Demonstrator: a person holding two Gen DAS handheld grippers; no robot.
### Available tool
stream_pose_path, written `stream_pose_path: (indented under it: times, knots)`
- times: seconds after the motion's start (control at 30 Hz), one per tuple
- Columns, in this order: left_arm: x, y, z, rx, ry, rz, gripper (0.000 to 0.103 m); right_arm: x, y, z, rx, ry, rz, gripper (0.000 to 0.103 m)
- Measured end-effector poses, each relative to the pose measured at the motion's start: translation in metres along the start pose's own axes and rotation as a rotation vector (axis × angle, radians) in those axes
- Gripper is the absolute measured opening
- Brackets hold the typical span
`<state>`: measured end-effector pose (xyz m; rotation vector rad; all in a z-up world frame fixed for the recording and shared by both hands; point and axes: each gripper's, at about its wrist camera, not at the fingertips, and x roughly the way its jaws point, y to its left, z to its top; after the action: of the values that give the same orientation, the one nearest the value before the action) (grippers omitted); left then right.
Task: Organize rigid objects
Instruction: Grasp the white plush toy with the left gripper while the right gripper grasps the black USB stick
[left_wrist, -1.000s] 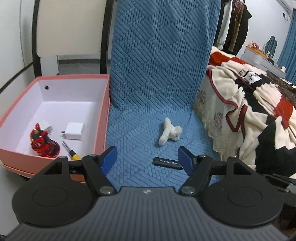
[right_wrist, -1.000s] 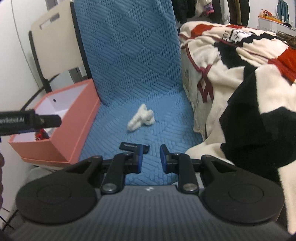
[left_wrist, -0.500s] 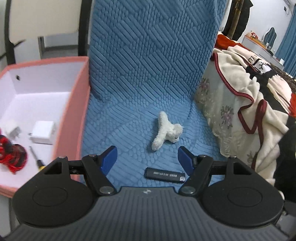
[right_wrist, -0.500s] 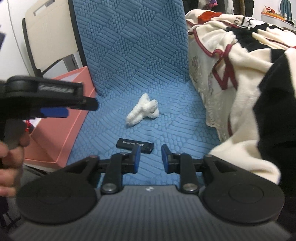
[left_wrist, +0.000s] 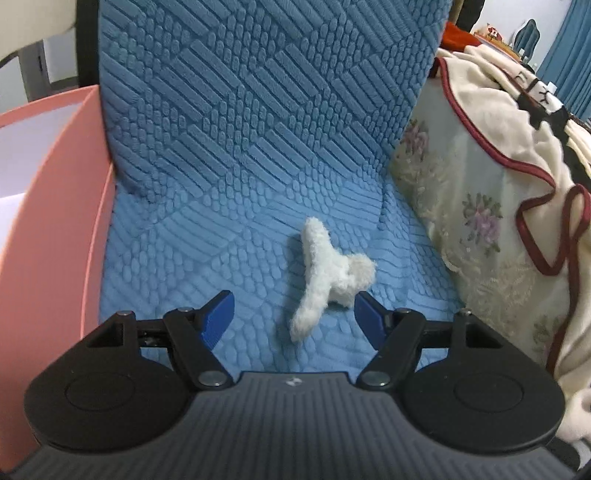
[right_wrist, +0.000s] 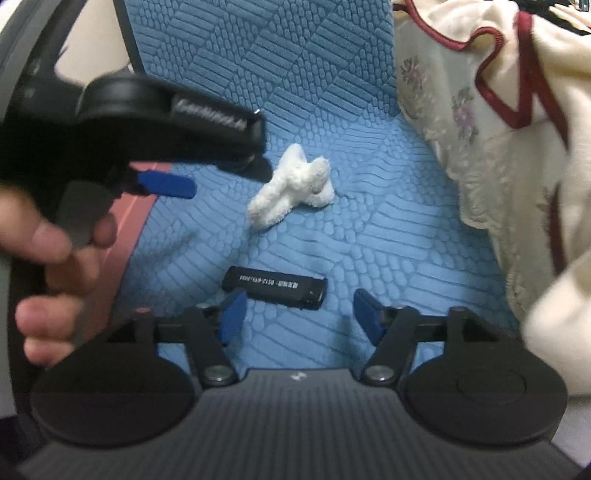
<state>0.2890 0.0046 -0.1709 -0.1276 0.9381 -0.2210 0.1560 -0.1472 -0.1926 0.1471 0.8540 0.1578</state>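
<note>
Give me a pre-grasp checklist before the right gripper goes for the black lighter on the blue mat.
1. Right gripper jaws empty and opening: ok.
2. Black rectangular lighter flat on the blue textured mat, nothing on it: ok.
3. Lighter centred between the jaws: not ok; it sits toward the left blue pad.
4. Fluffy white plush toy apart from the lighter: ok.
5. Left gripper empty, open: ok.
6. Room in the pink cardboard box: cannot tell.

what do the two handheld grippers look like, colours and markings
Both match: the left gripper and right gripper each have a ribbed dark grey body with a small white logo, two round black discs, black linkage arms with silver pivot pins, and blue jaws. The left one's side carries blurred white lettering. The hand shows no glove; no sleeve in view.
</note>
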Motion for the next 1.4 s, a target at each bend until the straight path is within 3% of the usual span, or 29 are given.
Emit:
stream_pose_path:
  times: [0.07, 0.33, 0.43, 0.57, 0.67, 0.77, 0.9, 1.27, 1.4]
  knots:
    - [0.008, 0.001, 0.006, -0.003, 0.011, -0.009, 0.073, 0.007, 0.002, 0.002, -0.001, 0.001, -0.002, 0.069]
    - [0.035, 0.004, 0.013, 0.049, 0.097, -0.065, 0.044, 0.023, 0.023, -0.005, -0.098, -0.009, -0.074, 0.069]
    - [0.042, 0.007, 0.013, 0.047, 0.115, -0.094, 0.037, 0.028, 0.026, -0.006, -0.104, -0.017, -0.098, 0.072]
    - [0.048, 0.002, 0.012, 0.082, 0.13, -0.092, 0.028, 0.032, 0.031, -0.008, -0.12, -0.016, -0.111, 0.078]
    - [0.049, -0.001, 0.01, 0.098, 0.131, -0.073, 0.017, 0.032, 0.031, -0.008, -0.132, -0.012, -0.112, 0.076]
    - [0.047, -0.002, 0.01, 0.123, 0.127, -0.067, 0.015, 0.03, 0.027, -0.005, -0.122, 0.001, -0.113, 0.067]
    - [0.037, 0.005, 0.01, 0.104, 0.113, -0.044, 0.014, 0.028, 0.018, 0.0, -0.105, 0.015, -0.111, 0.038]
    - [-0.019, 0.017, -0.032, 0.028, 0.027, 0.108, 0.014, 0.017, 0.004, -0.002, -0.032, 0.062, -0.052, 0.026]
    - [-0.035, 0.021, -0.055, -0.047, 0.023, 0.12, 0.014, 0.008, 0.002, -0.007, -0.015, 0.075, -0.034, 0.023]
